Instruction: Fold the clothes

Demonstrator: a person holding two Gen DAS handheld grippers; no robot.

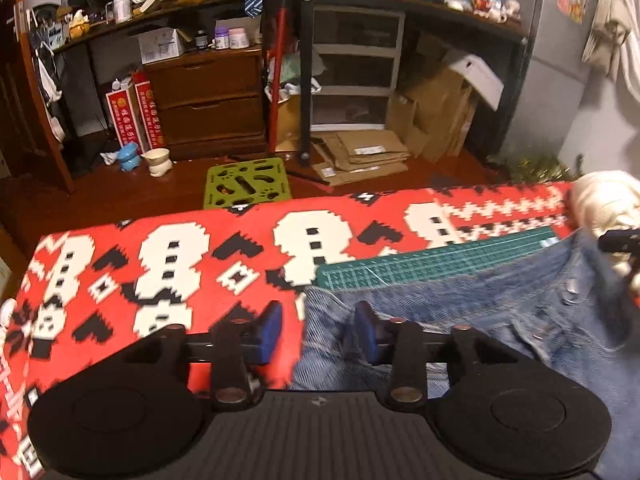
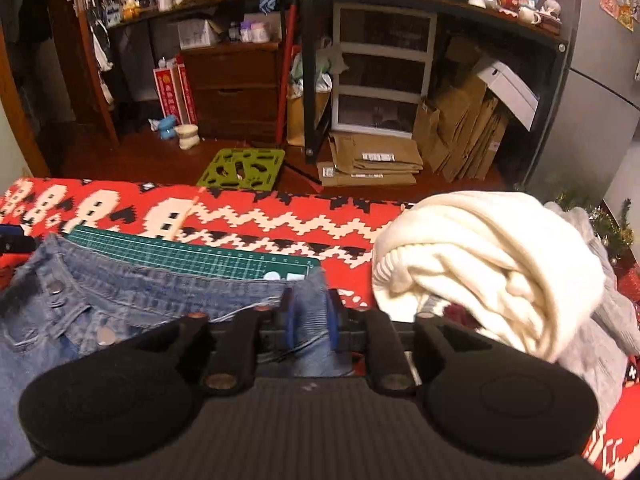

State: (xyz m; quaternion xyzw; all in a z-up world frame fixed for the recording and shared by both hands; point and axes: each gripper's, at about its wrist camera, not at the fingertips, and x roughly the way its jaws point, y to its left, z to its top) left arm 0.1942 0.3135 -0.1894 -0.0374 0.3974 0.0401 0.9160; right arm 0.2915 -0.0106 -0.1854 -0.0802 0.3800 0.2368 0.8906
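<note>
Blue jeans (image 1: 480,300) lie waistband-away on a green cutting mat (image 1: 420,264) over a red patterned blanket (image 1: 160,260). My left gripper (image 1: 319,332) is open, its blue pads (image 1: 272,332) standing either side of the jeans' left edge without closing on it. In the right wrist view the jeans (image 2: 120,300) spread to the left, and my right gripper (image 2: 311,320) is shut on a bunched fold of denim at the waistband's right end. The right gripper's dark tip (image 1: 618,240) shows at the far right of the left wrist view.
A rumpled cream sweater (image 2: 480,264) sits on a grey garment (image 2: 600,320) right of the jeans. Beyond the blanket's far edge (image 2: 280,190) the floor holds a green plastic board (image 2: 244,170), flattened cardboard (image 2: 372,164), drawers and cluttered shelves.
</note>
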